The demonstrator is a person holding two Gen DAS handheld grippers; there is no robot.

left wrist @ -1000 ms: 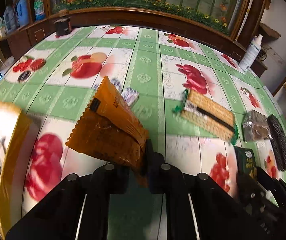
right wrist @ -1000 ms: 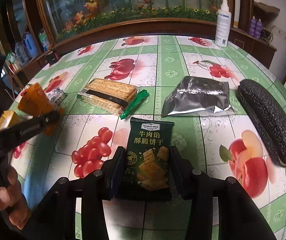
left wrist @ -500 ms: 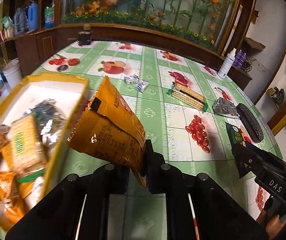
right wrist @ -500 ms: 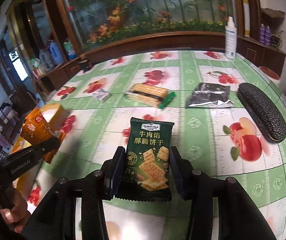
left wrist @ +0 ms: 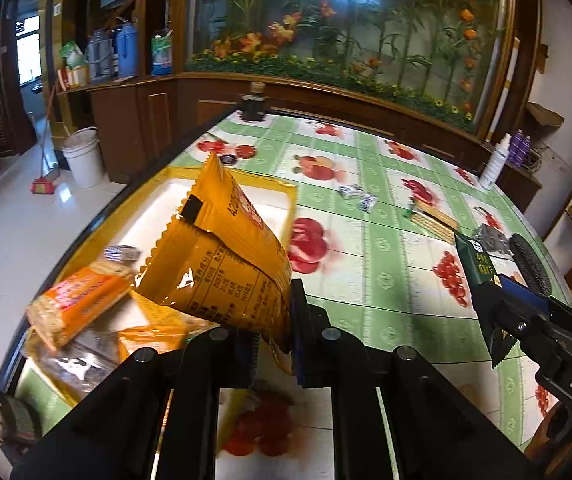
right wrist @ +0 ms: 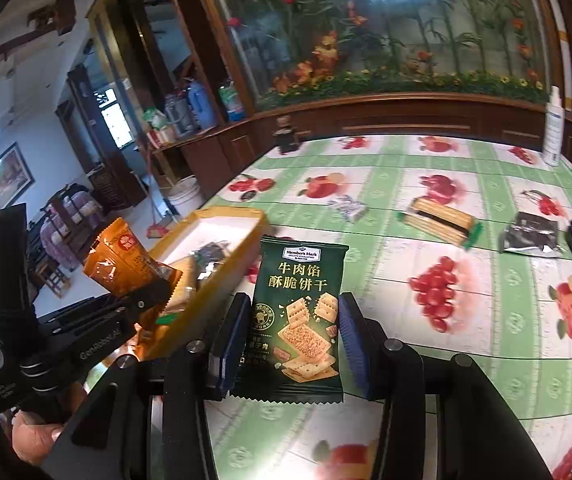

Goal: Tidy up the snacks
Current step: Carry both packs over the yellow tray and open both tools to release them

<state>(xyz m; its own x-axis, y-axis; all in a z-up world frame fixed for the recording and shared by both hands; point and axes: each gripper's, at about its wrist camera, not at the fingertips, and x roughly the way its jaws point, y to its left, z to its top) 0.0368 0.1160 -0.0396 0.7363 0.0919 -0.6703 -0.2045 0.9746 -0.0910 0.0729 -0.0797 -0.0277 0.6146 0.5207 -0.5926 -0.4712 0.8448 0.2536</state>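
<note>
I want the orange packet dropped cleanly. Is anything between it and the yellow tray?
Nothing visible blocks it. The orange packet, pinched in the left gripper, hangs over the yellow tray, which is open on top. Other snacks already lie in its near end; the far end shows bare white floor.

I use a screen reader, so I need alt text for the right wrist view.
The right gripper clamps a dark green cracker packet above a fruit-print tablecloth. At left, the left gripper holds an orange snack packet over a yellow tray.
</note>
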